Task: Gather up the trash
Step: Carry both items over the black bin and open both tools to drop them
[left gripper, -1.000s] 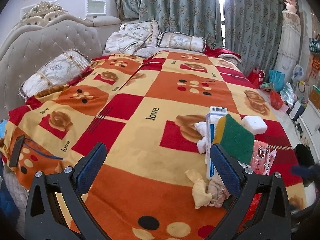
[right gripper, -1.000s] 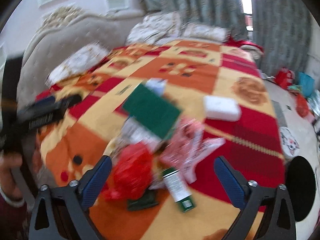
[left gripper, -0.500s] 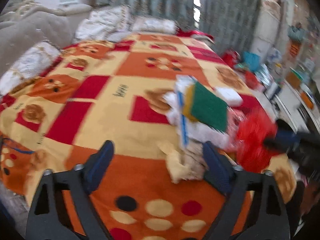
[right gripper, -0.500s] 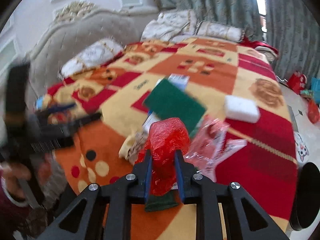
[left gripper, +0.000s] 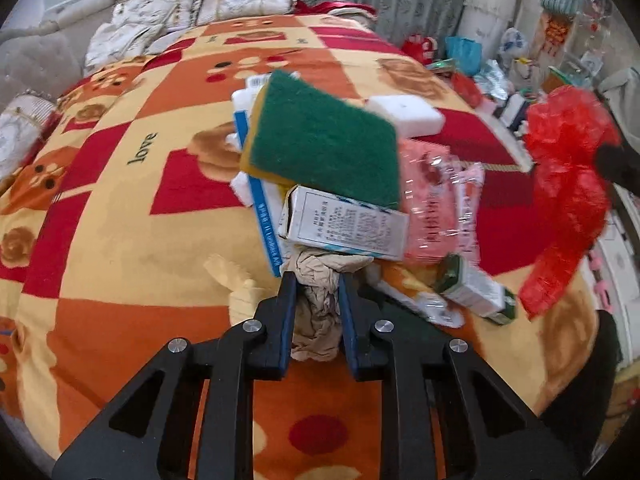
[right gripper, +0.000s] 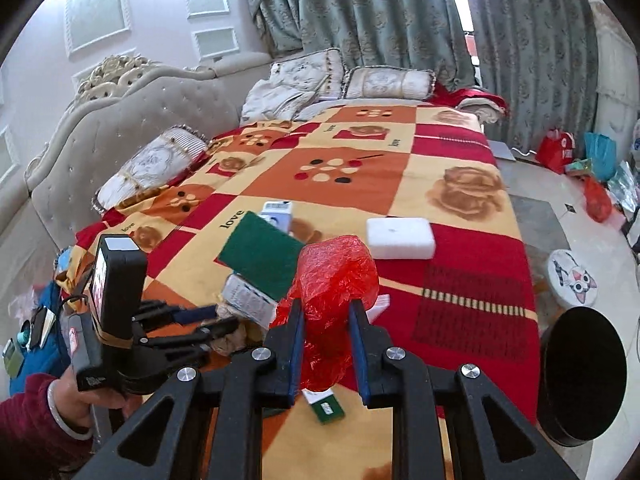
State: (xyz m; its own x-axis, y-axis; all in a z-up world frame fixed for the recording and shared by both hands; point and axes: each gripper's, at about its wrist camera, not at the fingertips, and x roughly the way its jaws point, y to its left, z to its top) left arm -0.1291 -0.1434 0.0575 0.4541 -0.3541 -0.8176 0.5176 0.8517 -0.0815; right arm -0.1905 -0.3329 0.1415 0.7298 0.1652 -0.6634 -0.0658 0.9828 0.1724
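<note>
A pile of trash lies on the bed's patterned blanket [left gripper: 120,208]. My left gripper [left gripper: 317,280] is shut on a crumpled beige tissue [left gripper: 318,312] at the pile's near edge. My right gripper [right gripper: 325,308] is shut on a red plastic bag [right gripper: 334,280] and holds it above the bed; the bag also shows at the right of the left wrist view [left gripper: 568,168]. The pile holds a green scouring sponge [left gripper: 324,140], a white printed carton [left gripper: 344,226], a pink plastic wrapper [left gripper: 436,200], a green-and-white box [left gripper: 476,292] and a white block [left gripper: 404,114].
Pillows [right gripper: 384,82] and a tufted grey headboard [right gripper: 120,120] stand at the far side. A black round stool [right gripper: 582,372] and a cat-print stool [right gripper: 572,278] stand right of the bed. Bags [right gripper: 576,156] clutter the floor by the curtain [right gripper: 360,8].
My left gripper moved in to the pile and shut on the beige tissue. My right gripper, shut on the red bag, lifted it higher and away from the pile.
</note>
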